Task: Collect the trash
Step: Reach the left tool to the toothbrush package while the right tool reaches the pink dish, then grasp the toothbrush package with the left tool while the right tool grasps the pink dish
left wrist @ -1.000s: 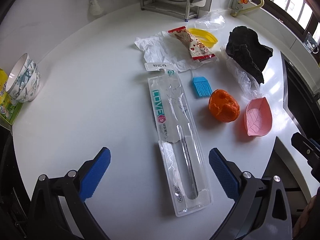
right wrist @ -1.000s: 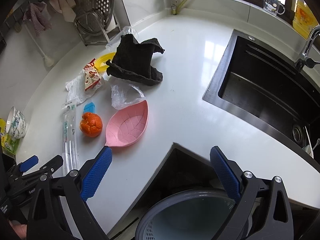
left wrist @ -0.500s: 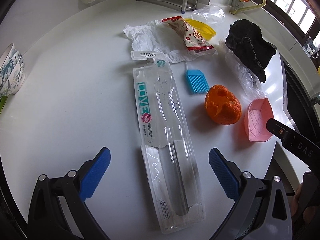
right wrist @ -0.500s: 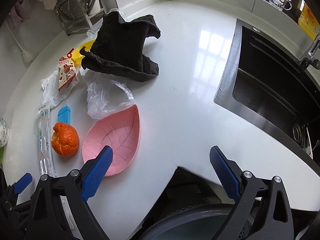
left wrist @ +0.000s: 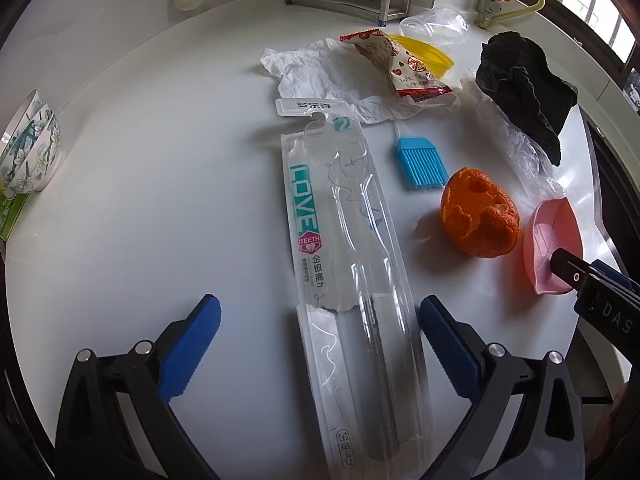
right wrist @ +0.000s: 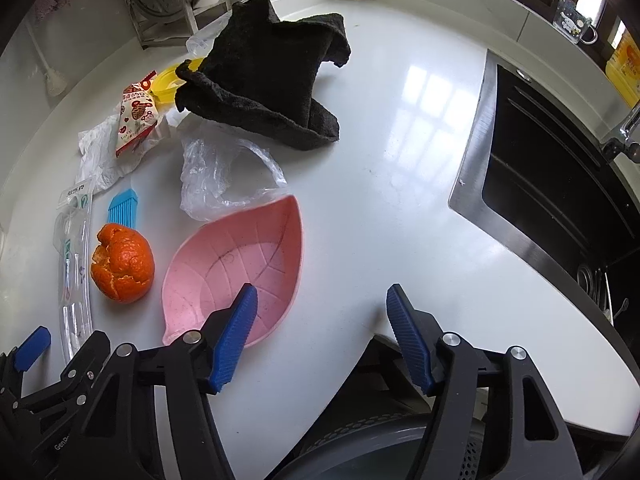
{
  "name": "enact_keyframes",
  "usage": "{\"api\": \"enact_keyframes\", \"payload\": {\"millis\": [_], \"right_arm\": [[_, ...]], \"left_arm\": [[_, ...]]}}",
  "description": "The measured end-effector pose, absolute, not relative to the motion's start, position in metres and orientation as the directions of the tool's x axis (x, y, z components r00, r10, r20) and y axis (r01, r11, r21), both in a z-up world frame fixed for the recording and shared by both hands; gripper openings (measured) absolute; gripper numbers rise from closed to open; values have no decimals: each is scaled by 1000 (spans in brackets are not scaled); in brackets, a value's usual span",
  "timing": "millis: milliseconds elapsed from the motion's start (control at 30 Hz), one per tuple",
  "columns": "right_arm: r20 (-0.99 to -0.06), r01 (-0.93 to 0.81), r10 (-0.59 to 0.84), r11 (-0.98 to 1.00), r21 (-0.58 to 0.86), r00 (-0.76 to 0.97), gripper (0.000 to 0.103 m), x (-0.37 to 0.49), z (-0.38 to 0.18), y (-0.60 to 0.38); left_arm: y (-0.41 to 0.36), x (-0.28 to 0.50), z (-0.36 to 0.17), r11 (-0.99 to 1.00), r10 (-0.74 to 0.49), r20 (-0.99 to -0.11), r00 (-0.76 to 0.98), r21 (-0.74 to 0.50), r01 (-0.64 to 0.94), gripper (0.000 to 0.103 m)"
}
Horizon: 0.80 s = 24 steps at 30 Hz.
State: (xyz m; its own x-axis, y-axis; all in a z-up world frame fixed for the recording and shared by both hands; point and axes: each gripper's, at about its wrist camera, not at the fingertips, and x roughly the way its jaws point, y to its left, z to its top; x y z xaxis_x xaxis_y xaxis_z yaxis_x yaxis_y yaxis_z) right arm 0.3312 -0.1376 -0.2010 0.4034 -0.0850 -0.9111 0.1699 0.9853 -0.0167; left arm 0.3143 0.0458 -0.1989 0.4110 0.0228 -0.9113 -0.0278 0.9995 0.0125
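A long clear toothbrush package (left wrist: 348, 260) lies on the white counter, its near end between the fingers of my open left gripper (left wrist: 320, 344), which does not touch it. Right of it sit an orange peel (left wrist: 480, 220), a blue brush (left wrist: 420, 160), a red-and-white snack wrapper (left wrist: 400, 64) on crumpled tissue (left wrist: 312, 76), and a clear plastic bag (right wrist: 216, 172). My right gripper (right wrist: 322, 336) hovers at the pink leaf dish (right wrist: 240, 256). Its jaws are closing with only the dish's near rim and bare counter between them.
A black cloth (right wrist: 268, 84) lies behind the bag, by a yellow lid (left wrist: 428, 54) and a clear cup (left wrist: 436, 28). Stacked bowls (left wrist: 28, 148) stand far left. The sink (right wrist: 560, 168) is at right. A grey bin (right wrist: 360, 448) sits below the counter's cut-out edge.
Both grippers have come lower and closer to the counter. The right one swung left toward the pink dish and its jaws narrowed. The package now reaches between the left fingers.
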Motion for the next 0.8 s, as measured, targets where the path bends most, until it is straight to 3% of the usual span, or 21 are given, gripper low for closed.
{"api": "enact_keyframes", "payload": {"millis": [67, 133, 267, 367, 800], "right_arm": [[-910, 155, -79, 988, -16, 408, 53, 331, -200, -134], [-909, 136, -73, 991, -18, 410, 45, 331, -199, -129], [-914, 112, -39, 994, 7, 404, 26, 332, -198, -123], [-918, 112, -24, 993, 22, 396, 10, 333, -197, -124], [-905, 116, 56, 987, 115, 422, 5, 320, -176, -129]], "left_arm": [[44, 315, -198, 999, 39, -906, 421, 34, -21, 97], [47, 314, -197, 1000, 9, -910, 415, 2, -16, 89], [46, 309, -187, 1000, -9, -904, 429, -4, 11, 52], [48, 309, -185, 999, -42, -909, 414, -32, 31, 51], [68, 303, -161, 998, -61, -900, 431, -47, 43, 51]]}}
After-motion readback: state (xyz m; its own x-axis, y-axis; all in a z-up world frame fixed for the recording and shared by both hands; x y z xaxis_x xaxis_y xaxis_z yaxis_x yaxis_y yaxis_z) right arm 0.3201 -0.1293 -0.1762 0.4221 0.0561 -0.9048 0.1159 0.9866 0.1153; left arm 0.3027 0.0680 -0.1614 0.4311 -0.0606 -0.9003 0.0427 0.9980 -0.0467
